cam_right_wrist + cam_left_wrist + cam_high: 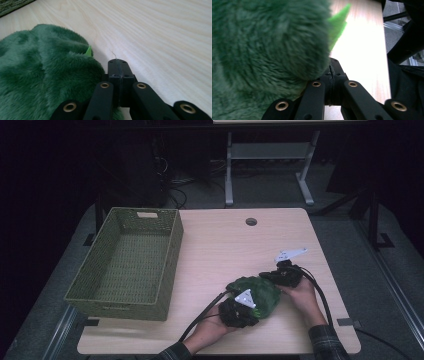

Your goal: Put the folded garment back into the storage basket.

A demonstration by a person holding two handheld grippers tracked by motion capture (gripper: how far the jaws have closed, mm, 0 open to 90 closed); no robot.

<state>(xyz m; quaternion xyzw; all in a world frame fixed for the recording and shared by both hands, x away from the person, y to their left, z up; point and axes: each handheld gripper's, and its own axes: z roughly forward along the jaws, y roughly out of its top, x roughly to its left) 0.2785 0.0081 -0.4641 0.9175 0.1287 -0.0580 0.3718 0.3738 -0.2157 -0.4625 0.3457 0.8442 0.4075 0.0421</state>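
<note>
Black jaws of my left gripper (331, 68) are clenched tight together with nothing between them, and the green plush toy (267, 45) presses against their left side. My right gripper (118, 65) is likewise clenched on nothing, its tip just beside the toy (45, 75) and low over the bare wood. From the high view I see the toy (260, 292) lying on the near right part of the counter (225, 245), with the left gripper (241, 309) at its near edge and the right gripper (281, 275) at its far right edge. A woven green basket (131, 265) sits well apart on the counter's left side, nothing between it and the toy. Fur swallows most of the left gripper view, blurred, so I cannot make out the toy's shape; a bright green spike (339, 22) pokes out of it
</note>
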